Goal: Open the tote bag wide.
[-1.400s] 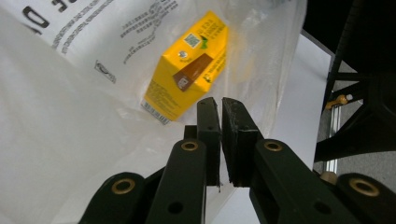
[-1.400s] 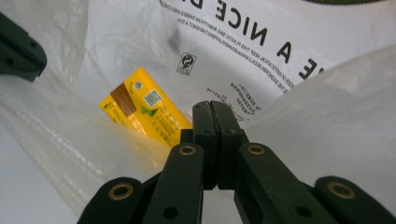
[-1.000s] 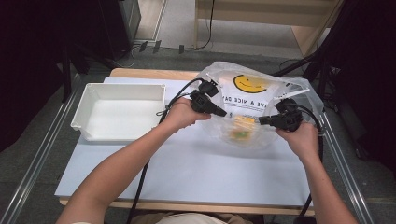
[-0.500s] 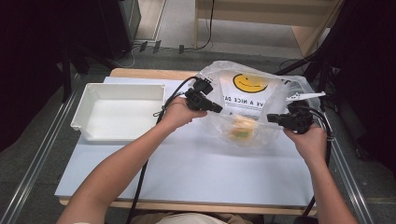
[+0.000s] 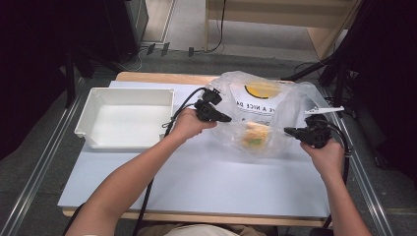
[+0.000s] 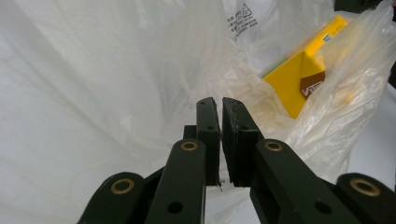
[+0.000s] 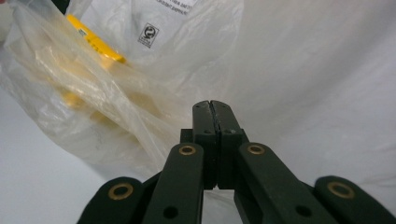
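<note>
High view: left gripper [image 5: 227,118] and right gripper [image 5: 290,131] clamp thin, slippery clear plastic bag [image 5: 275,101] near table's far right corner; yellow carton [image 6: 299,77] probably light; grip the film edges.

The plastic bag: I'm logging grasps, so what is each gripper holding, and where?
Both hold the plastic bag: the left gripper pinches its film at the left edge, the right gripper at the right edge.

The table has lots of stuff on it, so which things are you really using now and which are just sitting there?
In use:
- plastic bag, pinched at each side
- yellow carton inside the bag
- left gripper, shut on the bag
- right gripper, shut on the bag

Just sitting there:
- white tray, apart from the bag
- table
</note>
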`<state>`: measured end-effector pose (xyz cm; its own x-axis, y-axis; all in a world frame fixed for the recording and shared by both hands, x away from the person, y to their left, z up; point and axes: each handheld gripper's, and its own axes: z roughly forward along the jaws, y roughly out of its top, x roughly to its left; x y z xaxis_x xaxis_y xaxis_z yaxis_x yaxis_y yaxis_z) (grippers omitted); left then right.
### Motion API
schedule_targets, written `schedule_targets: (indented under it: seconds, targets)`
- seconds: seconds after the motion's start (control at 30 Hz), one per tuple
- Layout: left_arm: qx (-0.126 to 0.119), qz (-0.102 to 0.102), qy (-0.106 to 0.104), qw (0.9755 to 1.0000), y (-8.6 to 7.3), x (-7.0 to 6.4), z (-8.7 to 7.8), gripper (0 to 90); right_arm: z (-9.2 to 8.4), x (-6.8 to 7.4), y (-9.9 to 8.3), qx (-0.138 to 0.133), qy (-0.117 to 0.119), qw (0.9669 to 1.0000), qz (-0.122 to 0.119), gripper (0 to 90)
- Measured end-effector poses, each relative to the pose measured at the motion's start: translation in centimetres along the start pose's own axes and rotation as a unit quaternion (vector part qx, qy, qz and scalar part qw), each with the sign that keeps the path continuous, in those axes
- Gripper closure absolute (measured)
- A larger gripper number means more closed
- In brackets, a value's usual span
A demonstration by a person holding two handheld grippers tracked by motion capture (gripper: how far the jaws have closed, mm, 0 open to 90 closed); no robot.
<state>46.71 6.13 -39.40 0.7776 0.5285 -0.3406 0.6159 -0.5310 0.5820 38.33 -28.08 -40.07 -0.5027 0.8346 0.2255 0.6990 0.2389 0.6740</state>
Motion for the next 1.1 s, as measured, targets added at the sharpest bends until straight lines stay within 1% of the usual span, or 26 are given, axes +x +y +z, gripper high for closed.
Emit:
schedule_targets:
  seconds: [0.03, 0.07, 0.1, 0.17, 0.2, 0.23, 0.27, 0.3, 0.33, 0.37, 0.47, 0.53, 0.57, 0.6, 0.67, 0.7, 0.73, 0.77, 0.8, 0.83, 0.87, 0.9, 1.0, 1.03, 1.07, 1.1]
  targets:
    - [-0.001, -0.002, 0.003, 1.0, -0.2, 0.1, 0.1, 86.4, 0.0, -0.1, -0.2, 0.001, -0.002, 1.0, 0.002, 90.0]
    - [-0.001, -0.002, 0.003, 1.0, -0.2, 0.1, 0.1, 86.4, 0.0, -0.1, -0.2, 0.001, -0.002, 1.0, 0.002, 90.0]
    - [-0.001, -0.002, -0.001, 1.0, -0.4, 0.1, 0.2, 86.4, 0.1, -0.2, -0.5, 0.0, -0.001, 1.0, 0.007, 90.0]
    - [0.001, -0.003, 0.0, 1.0, -0.6, 0.1, 0.4, 86.4, 0.2, -0.3, -1.0, 0.001, -0.003, 0.9999, 0.012, 90.0]
    - [0.004, -0.003, -0.003, 1.0, -0.8, 0.1, 0.6, 86.4, 0.3, -0.4, -1.2, 0.001, -0.002, 0.9999, 0.012, 90.0]
    - [0.008, -0.003, -0.005, 0.9999, -1.1, 0.0, 0.9, 86.4, 0.5, -0.5, -1.8, 0.006, 0.001, 0.9998, 0.017, 90.0]
    - [0.008, -0.003, -0.005, 0.9999, -1.1, 0.0, 0.9, 86.4, 0.6, -0.5, -1.9, 0.005, 0.0, 0.9998, 0.017, 90.0]
    - [0.011, -0.006, -0.011, 0.9999, -1.5, -0.1, 1.1, 86.3, 0.7, -0.4, -2.1, 0.008, 0.0, 0.9998, 0.018, 90.0]
    - [0.013, -0.003, -0.012, 0.9998, -1.7, -0.2, 1.1, 86.4, 0.7, -0.4, -2.3, 0.01, 0.001, 0.9997, 0.02, 90.0]
    - [0.011, -0.005, -0.014, 0.9998, -1.9, -0.2, 1.1, 86.4, 0.7, -0.3, -2.5, 0.011, 0.003, 0.9998, 0.017, 90.0]
    - [0.013, -0.004, -0.017, 0.9998, -2.1, -0.3, 1.0, 86.3, 0.6, -0.1, -2.8, 0.012, 0.004, 0.9998, 0.018, 90.0]
    - [0.012, 0.004, -0.023, 0.9997, -2.5, -0.7, 0.6, 86.2, 0.3, 0.3, -3.1, 0.011, 0.002, 0.9999, 0.008, 90.0]
    - [0.011, 0.005, -0.017, 0.9998, -2.7, -0.8, 0.5, 86.1, 0.1, 0.5, -3.2, 0.012, 0.001, 0.9999, 0.01, 90.0]
    - [0.012, 0.006, -0.015, 0.9998, -2.8, -0.8, 0.4, 86.1, 0.0, 0.5, -3.3, 0.012, 0.002, 0.9999, 0.009, 90.0]
    - [0.012, 0.006, -0.017, 0.9998, -2.9, -0.8, 0.3, 85.9, -0.1, 0.6, -3.4, 0.013, 0.003, 0.9999, 0.009, 90.0]
    - [0.016, 0.006, -0.018, 0.9997, -3.1, -0.7, 0.4, 85.9, -0.1, 0.6, -3.4, 0.011, 0.002, 0.9999, 0.006, 90.0]
    - [0.015, 0.004, -0.018, 0.9997, -3.2, -0.5, 0.5, 85.9, -0.2, 0.6, -3.6, 0.013, -0.001, 0.9999, 0.009, 90.0]
    - [0.012, -0.008, -0.015, 0.9998, -3.2, -0.1, 0.6, 85.9, -0.1, 0.2, -3.7, 0.01, -0.003, 0.9999, 0.007, 90.0]
    - [0.012, -0.008, -0.015, 0.9998, -3.2, -0.1, 0.6, 85.9, -0.1, 0.2, -3.7, 0.01, -0.003, 0.9999, 0.007, 90.0]
    - [0.008, -0.015, -0.013, 0.9998, -3.2, 0.2, 0.7, 85.9, 0.0, 0.0, -3.8, 0.008, -0.004, 0.9999, 0.014, 90.0]
    - [0.006, -0.02, -0.007, 0.9998, -3.2, 0.4, 0.7, 86.1, 0.2, -0.5, -3.9, 0.008, -0.003, 0.9996, 0.028, 90.0]
    - [0.004, -0.024, -0.001, 0.9997, -3.2, 0.6, 1.0, 86.1, 0.3, -0.7, -3.9, 0.008, -0.004, 0.9994, 0.034, 90.0]
    - [0.007, -0.029, 0.002, 0.9996, -3.0, 0.9, 1.4, 86.4, 0.6, -1.0, -4.0, 0.013, -0.01, 0.9991, 0.04, 90.0]
    - [0.008, -0.034, 0.007, 0.9993, -3.0, 1.1, 1.8, 86.7, 1.0, -1.3, -3.9, 0.012, -0.01, 0.999, 0.041, 90.0]
    - [0.008, -0.034, 0.007, 0.9993, -3.0, 1.1, 1.8, 86.7, 1.1, -1.4, -3.9, 0.012, -0.012, 0.9989, 0.043, 90.0]
    - [0.008, -0.038, 0.015, 0.9991, -2.9, 1.4, 2.3, 86.9, 1.4, -1.6, -3.8, 0.012, -0.014, 0.9986, 0.049, 90.0]
